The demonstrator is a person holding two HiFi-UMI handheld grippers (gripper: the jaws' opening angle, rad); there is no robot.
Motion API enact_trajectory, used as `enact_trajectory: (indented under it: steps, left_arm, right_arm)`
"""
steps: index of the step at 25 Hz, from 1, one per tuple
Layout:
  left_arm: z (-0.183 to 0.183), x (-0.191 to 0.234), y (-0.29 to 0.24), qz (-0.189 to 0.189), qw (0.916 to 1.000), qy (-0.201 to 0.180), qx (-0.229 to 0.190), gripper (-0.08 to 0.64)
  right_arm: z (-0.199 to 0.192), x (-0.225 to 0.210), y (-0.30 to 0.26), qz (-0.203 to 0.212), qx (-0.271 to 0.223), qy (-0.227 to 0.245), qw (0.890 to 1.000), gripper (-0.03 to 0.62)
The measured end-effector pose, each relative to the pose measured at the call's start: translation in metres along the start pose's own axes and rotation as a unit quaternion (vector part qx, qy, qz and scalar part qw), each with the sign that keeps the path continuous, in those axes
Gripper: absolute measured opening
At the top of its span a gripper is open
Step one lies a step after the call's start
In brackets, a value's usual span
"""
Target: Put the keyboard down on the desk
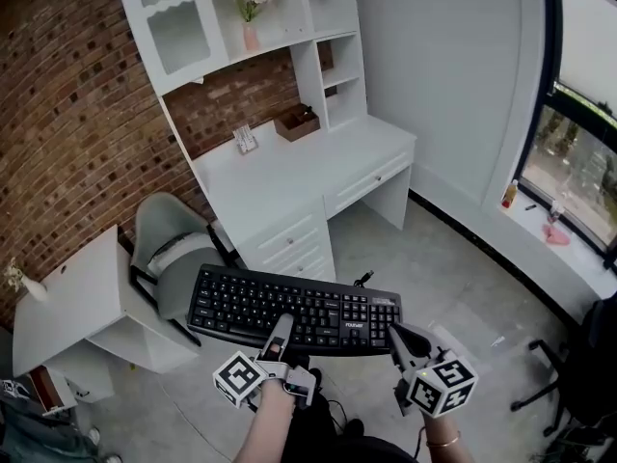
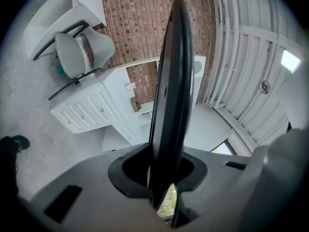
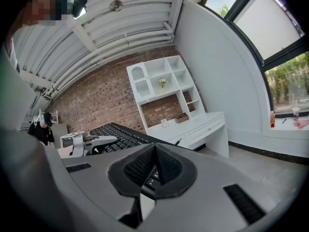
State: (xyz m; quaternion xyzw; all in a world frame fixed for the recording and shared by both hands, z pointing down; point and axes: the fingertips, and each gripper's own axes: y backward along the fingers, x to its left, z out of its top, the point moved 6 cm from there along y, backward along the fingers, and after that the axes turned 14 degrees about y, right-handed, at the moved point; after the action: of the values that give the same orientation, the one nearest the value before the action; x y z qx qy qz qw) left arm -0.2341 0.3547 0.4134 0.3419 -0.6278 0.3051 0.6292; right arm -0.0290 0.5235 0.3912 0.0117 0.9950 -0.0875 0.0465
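Plainly, the keyboard point(image 1: 294, 310) is held in the air, keys up and roughly level, above the floor point(image 1: 453, 278). It is kept in front of the desk point(image 1: 289, 177) and well apart from the desk top.

Its near long edge is clamped by the left gripper point(image 1: 281, 332), a little left of the middle. In the left gripper view the keyboard is seen edge-on, running up between the jaws, with the pads pressed on both faces.

The right gripper point(image 1: 398, 337) is found at the near right corner of the keyboard. Its jaws are brought fully together, and nothing is caught between them. In the right gripper view the keys are seen just beyond the closed pads. Whether its tip touches the keyboard cannot be told.

The desk is white and is set against a brick wall point(image 1: 67, 114), with drawers point(image 1: 289, 244) below and a shelf unit point(image 1: 270, 17) above. Near the back of the desk top a brown box point(image 1: 297, 122) and a small card stand point(image 1: 246, 140) are placed. A vase point(image 1: 251, 27) with flowers is seen in one shelf compartment. A grey chair point(image 1: 169, 249) is set left of the drawers, between the desk and a lower white table point(image 1: 77, 297). A window point(image 1: 578, 152) is seen at the right.
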Motion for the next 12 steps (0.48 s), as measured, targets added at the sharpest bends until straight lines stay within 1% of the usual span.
enact_trajectory:
  steps: [3, 7, 10, 12]
  left_arm:
    - [0.012, 0.003, -0.006, 0.013, 0.9999, -0.004, -0.008, 0.071]
    - [0.028, 0.005, -0.029, -0.004, 0.9999, 0.008, -0.008, 0.071]
    - [0.04, 0.013, -0.05, 0.004, 0.9999, 0.004, -0.015, 0.071]
    - [0.051, 0.018, -0.068, 0.009, 0.9998, 0.008, -0.019, 0.071]
  right_arm:
    - [0.003, -0.005, -0.011, 0.0, -0.005, -0.006, 1.0, 0.005]
    - [0.004, -0.016, -0.036, -0.002, -0.006, -0.013, 1.0, 0.005]
    - [0.009, -0.03, -0.056, 0.0, -0.001, -0.01, 1.0, 0.005]
    - [0.014, -0.04, -0.074, 0.0, 0.0, -0.007, 1.0, 0.005]
